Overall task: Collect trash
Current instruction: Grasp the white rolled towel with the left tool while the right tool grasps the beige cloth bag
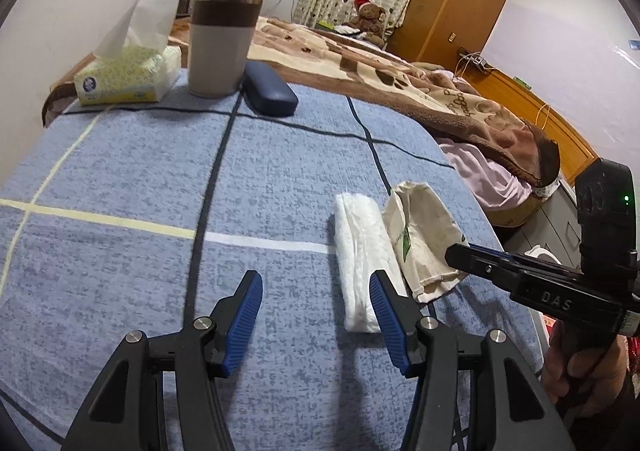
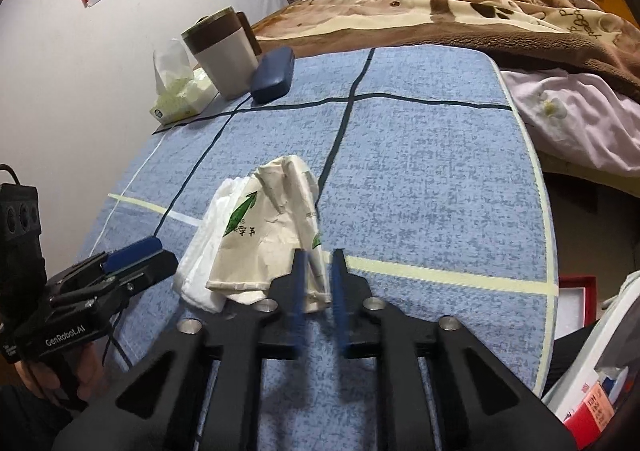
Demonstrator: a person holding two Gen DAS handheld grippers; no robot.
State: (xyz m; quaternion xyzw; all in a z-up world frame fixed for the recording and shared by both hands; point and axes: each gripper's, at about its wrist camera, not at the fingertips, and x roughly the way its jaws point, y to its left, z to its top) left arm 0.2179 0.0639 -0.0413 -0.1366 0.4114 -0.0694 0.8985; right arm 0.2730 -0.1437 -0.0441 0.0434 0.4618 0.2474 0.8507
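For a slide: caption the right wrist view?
Right tongs closing on a crumpled paper bag beside a folded tissue on blue checked cloth.

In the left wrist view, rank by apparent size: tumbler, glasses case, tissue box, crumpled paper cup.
1. Tumbler
2. Tissue box and crumpled paper cup look alike; the cup is nearer the camera, so unsure
3. Glasses case

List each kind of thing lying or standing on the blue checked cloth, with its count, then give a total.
Crushed paper cup: 1
Folded white tissue: 1
Tissue pack: 1
Tumbler: 1
Dark blue case: 1
Total: 5
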